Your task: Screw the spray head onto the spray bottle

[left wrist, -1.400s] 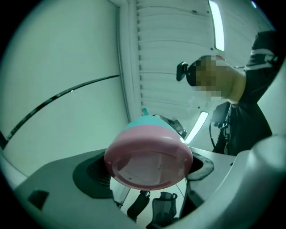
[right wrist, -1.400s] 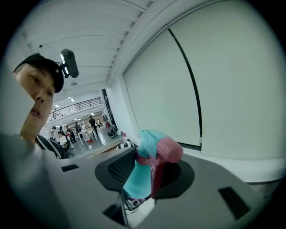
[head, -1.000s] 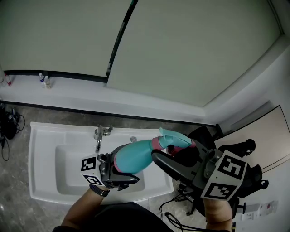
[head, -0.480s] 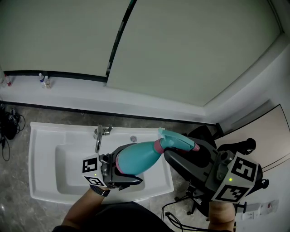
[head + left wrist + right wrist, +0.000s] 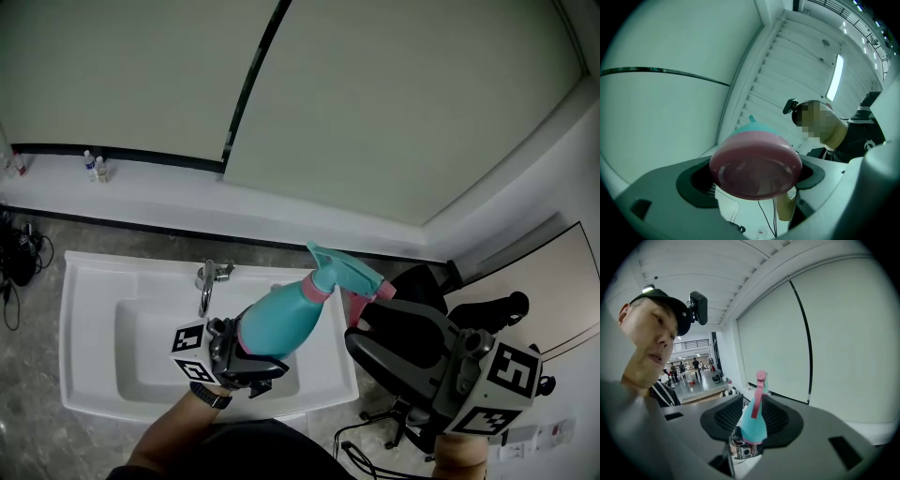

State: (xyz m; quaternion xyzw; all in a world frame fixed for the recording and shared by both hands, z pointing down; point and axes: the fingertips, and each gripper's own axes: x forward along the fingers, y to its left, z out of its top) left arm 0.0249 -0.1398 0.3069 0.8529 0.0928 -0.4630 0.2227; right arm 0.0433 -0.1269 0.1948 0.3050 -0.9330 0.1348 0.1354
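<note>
A teal spray bottle [image 5: 277, 323] with a pink collar carries its teal spray head [image 5: 342, 270], whose pink trigger [image 5: 361, 302] hangs down. My left gripper [image 5: 246, 361] is shut on the bottle's lower end and holds it tilted up to the right over the sink. In the left gripper view the bottle's pink bottom [image 5: 754, 168] fills the gap between the jaws. My right gripper [image 5: 367, 326] sits low at the right, just below the trigger. Its jaws are closing. In the right gripper view the spray head [image 5: 754, 420] shows end-on ahead of the pads [image 5: 724, 420], which do not press on it.
Under the bottle lies a white sink [image 5: 94, 281] with a chrome faucet [image 5: 206, 281]. Small bottles [image 5: 94, 167] stand on the ledge behind. A black office chair [image 5: 427, 281] is at the right, cables [image 5: 19, 253] at the far left. A person with a head camera [image 5: 698, 305] shows behind.
The bottle has tipped further upward, lifting the spray head up and left. My right gripper has drawn back down and to the right, off the spray head.
</note>
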